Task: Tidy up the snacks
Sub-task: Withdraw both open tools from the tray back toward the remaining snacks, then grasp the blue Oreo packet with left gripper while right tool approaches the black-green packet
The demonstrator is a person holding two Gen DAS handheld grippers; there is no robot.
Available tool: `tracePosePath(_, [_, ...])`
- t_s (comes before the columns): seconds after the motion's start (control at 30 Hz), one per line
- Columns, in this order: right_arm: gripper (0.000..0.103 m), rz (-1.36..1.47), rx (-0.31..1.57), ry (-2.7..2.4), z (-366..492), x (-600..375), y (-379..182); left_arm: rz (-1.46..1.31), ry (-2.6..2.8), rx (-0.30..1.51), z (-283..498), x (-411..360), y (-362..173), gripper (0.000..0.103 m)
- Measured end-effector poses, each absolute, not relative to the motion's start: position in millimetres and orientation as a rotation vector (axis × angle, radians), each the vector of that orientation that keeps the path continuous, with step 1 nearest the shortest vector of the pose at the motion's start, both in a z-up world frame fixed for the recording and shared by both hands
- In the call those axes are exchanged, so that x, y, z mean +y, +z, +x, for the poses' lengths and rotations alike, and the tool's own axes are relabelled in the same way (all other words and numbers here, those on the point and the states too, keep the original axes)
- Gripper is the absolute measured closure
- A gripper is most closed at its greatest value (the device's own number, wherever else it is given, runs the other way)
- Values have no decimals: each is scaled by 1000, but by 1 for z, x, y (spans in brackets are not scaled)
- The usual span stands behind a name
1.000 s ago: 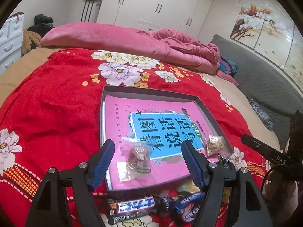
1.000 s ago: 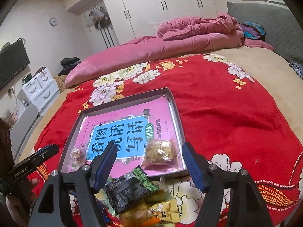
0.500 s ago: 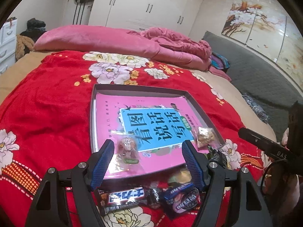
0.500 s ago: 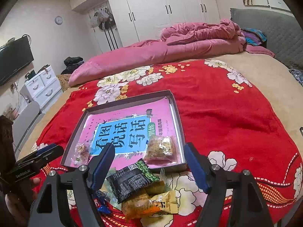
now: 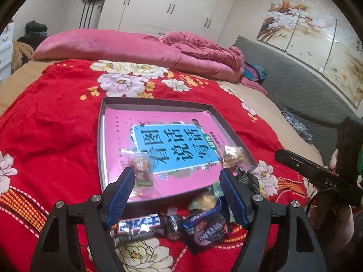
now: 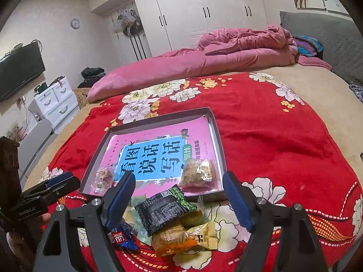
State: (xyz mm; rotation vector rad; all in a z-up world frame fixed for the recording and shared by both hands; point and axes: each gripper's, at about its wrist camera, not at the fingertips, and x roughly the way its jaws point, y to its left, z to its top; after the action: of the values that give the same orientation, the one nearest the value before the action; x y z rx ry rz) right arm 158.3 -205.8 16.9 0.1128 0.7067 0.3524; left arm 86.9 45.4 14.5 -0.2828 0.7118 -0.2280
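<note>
Left wrist view: left gripper (image 5: pixel 175 192) jaws spread wide, nothing between them, hovering over the near rim of the shallow tray (image 5: pixel 101 149). The tray sits on the red floral blanket (image 5: pixel 50 140) and is lined with a pink book. Two clear-wrapped snacks lie inside: one at the near-left (image 5: pixel 141 168), one at the near-right corner (image 5: pixel 233 156). A loose pile lies outside just below the rim: chocolate bar (image 5: pixel 138 225), blue packet (image 5: pixel 207 227).

Right wrist view: right gripper (image 6: pixel 179 195) also wide apart, empty, above the loose pile. Black-green packet (image 6: pixel 164 207) lies on top, orange packet (image 6: pixel 173 239) under it, touching. Pink quilt (image 6: pixel 192 65) bunched behind.
</note>
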Motion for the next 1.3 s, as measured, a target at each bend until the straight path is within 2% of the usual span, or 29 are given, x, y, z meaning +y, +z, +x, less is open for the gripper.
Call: tracePosePath(1.3, [21,40,758,400,143,-191,2,-70,-377,878,65,-15,-20,25])
